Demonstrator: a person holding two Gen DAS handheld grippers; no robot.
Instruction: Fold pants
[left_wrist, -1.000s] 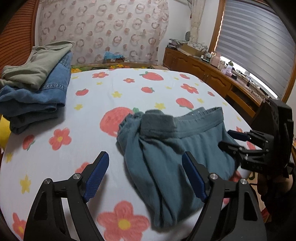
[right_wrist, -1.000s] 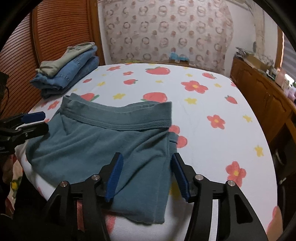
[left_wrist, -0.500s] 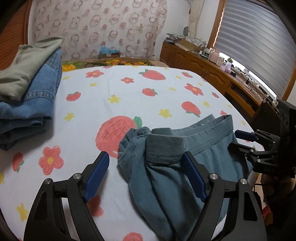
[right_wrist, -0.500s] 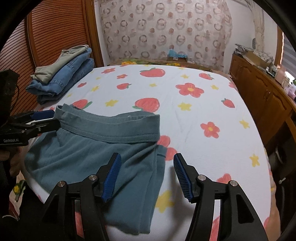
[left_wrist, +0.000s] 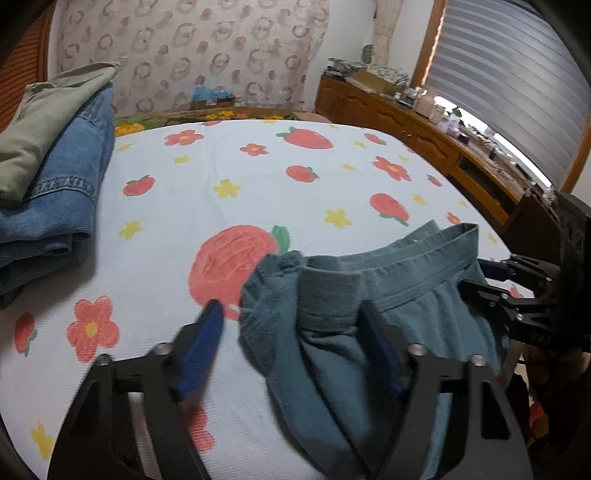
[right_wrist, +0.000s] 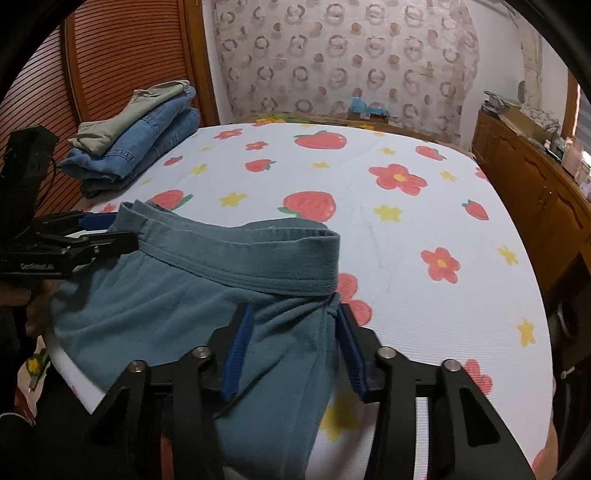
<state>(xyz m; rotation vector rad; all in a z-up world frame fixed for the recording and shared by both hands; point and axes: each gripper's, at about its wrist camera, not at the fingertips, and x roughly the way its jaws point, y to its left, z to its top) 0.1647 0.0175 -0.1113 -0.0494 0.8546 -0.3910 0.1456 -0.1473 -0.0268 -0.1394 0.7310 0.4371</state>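
**Both tongs closing in on the teal pants' waist end**

Between the left tongs' (left_wrist: 291, 343) blue pads sits the bunched corner of the teal pants (left_wrist: 369, 332), waistband folded over on itself right in the gap. Those jaws have just been narrowing, and the blur on the pads bears that out, but daylight shows between the near pad and the cloth, so they're not yet biting. Off to the tongs' right, the other tool reaches in at the far end of the waistband (left_wrist: 424, 251). Up and to the left, a stack of folded jeans (left_wrist: 55, 192) with a khaki garment on top sits well apart on the strawberry-print bedspread (left_wrist: 258, 184).

Over to the right wrist view: the right tongs (right_wrist: 291, 347) straddle the pants' side edge just below the waistband, pads on either side of a fold of fabric. These jaws have just been closing too; the right pad looks to be touching the edge, the left pad still apart from the cloth. I'd read this as a matched pinch at the two waist corners, so the garment can be lifted and laid flat evenly. At left, the left tongs lie level with the waistband's other end.
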